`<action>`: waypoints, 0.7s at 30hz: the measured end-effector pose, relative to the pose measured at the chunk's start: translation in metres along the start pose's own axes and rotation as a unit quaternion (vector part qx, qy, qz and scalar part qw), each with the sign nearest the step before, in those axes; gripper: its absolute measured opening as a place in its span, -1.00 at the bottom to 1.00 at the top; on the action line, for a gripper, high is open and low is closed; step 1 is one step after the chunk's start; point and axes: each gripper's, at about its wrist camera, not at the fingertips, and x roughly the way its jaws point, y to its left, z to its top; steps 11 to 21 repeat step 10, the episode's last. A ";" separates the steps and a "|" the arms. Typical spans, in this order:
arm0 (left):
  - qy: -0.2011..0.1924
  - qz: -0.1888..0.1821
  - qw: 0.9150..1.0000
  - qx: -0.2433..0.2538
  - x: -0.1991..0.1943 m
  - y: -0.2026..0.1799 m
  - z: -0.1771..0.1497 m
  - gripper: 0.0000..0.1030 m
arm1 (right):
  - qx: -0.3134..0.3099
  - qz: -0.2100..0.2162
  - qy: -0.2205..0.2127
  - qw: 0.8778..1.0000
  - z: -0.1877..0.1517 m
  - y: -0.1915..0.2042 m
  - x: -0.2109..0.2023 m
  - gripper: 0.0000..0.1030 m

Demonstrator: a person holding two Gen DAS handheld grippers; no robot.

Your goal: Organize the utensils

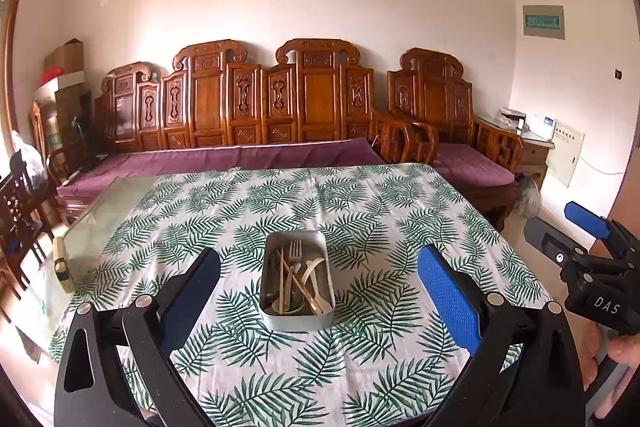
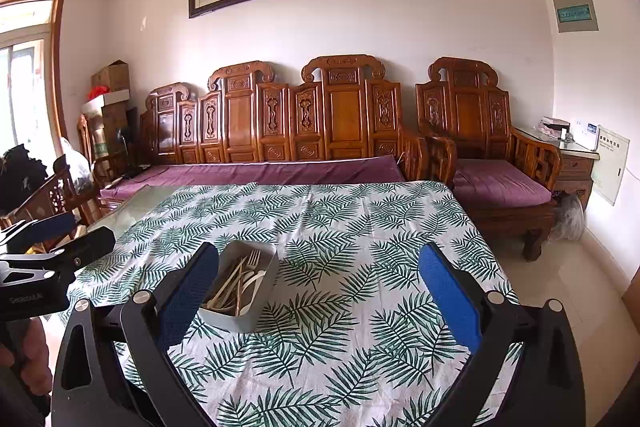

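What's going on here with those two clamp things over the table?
A person holds a grabbing tool in each hand to sort utensils. The left tool and the right tool are both open and empty, hovering over the leaf-print tablecloth. A metal tin sits on the cloth, holding a jumble of utensils: a fork, a white spoon and some wooden pieces. Neither tool touches the tin, and no utensils lie on the cloth outside it.
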 end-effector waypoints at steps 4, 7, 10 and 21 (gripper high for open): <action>0.002 -0.002 1.000 0.000 0.001 -0.001 0.000 0.85 | 0.001 0.000 0.000 1.000 0.000 0.001 -0.001 0.95; 0.001 0.001 1.000 0.002 0.000 -0.002 0.001 0.85 | 0.001 0.000 0.000 1.000 0.000 0.001 -0.001 0.95; -0.001 -0.001 1.000 0.004 0.000 -0.003 0.000 0.85 | 0.001 0.001 0.000 1.000 0.000 0.001 0.000 0.95; -0.001 -0.001 1.000 0.004 0.000 -0.003 0.000 0.85 | 0.001 0.001 0.000 1.000 0.000 0.001 0.000 0.95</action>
